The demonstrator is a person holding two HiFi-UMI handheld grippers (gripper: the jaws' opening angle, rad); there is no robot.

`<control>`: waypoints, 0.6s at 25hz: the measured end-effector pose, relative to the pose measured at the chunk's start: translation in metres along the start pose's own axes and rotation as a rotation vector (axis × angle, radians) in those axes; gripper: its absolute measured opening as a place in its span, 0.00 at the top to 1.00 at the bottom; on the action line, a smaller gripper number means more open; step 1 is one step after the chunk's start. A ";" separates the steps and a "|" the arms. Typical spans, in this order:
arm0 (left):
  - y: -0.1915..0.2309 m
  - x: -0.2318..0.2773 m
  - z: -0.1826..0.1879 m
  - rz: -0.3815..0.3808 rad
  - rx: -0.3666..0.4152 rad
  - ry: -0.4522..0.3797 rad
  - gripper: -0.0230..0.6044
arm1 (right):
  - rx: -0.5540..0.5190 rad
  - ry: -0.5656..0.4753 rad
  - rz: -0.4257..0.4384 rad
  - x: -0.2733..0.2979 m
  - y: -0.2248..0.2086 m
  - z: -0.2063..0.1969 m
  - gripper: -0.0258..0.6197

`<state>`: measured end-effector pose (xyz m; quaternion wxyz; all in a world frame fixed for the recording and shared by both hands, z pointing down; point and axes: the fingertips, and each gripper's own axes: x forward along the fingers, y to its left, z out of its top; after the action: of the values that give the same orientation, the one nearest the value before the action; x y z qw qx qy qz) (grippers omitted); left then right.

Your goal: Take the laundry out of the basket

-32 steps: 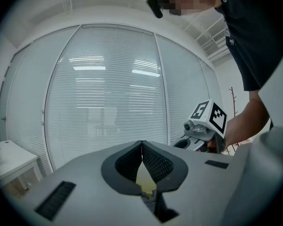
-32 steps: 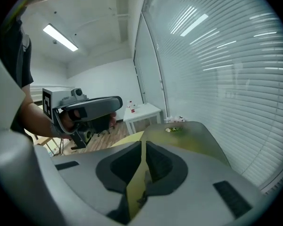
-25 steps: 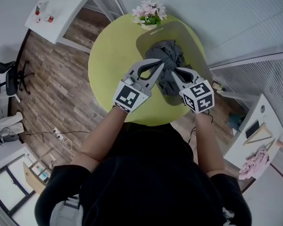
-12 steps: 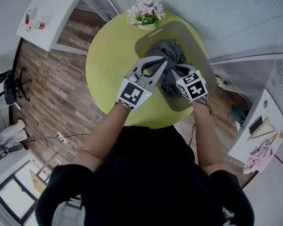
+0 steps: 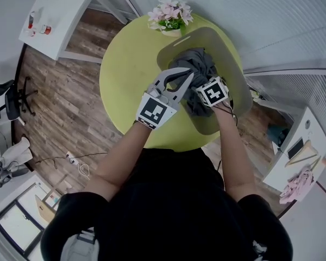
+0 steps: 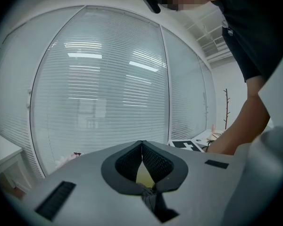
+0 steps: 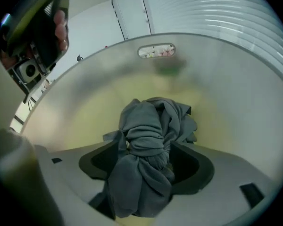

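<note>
A crumpled dark grey garment (image 5: 198,64) lies in a pale translucent basket (image 5: 228,53) on the round yellow-green table (image 5: 125,69). My right gripper (image 7: 145,147) points steeply down inside the basket. Its jaws have just been opening and stand wide, with a knotted bunch of the grey garment (image 7: 151,121) between them; I see no squeeze on the cloth. In the head view only its marker cube (image 5: 213,93) shows clearly. My left gripper (image 5: 190,76) hovers at the basket's left rim, shut and empty, with its tips meeting (image 6: 141,145).
A pot of pink flowers (image 5: 171,16) stands at the table's far edge, just behind the basket. The basket wall (image 7: 217,88) curves round the laundry. A white desk (image 5: 65,10) and an office chair (image 5: 13,91) stand left; a white side table (image 5: 299,151) stands right.
My right gripper has dropped into the basket, tipped downward, and opened from shut around the grey garment. The left gripper has edged slightly toward the basket.
</note>
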<state>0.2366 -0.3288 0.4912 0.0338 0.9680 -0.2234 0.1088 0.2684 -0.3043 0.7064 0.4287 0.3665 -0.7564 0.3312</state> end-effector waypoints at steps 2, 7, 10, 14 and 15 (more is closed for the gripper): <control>0.002 0.001 0.000 0.002 0.000 -0.004 0.95 | 0.005 0.023 -0.011 0.013 -0.005 -0.004 0.39; 0.004 0.001 -0.006 0.002 -0.003 0.007 0.95 | 0.038 0.065 -0.007 0.039 -0.010 -0.011 0.32; 0.004 0.000 -0.011 0.003 -0.008 0.016 0.95 | 0.052 0.101 0.002 0.052 -0.009 -0.018 0.30; 0.006 -0.001 -0.015 0.013 -0.014 0.020 0.95 | 0.021 0.119 0.003 0.065 -0.010 -0.023 0.29; 0.007 -0.001 -0.015 0.016 -0.014 0.019 0.95 | 0.016 0.123 0.002 0.069 -0.011 -0.024 0.29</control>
<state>0.2302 -0.3328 0.5063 0.0416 0.9648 -0.2318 0.1167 0.2622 -0.3087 0.7801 0.4713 0.3482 -0.7263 0.3595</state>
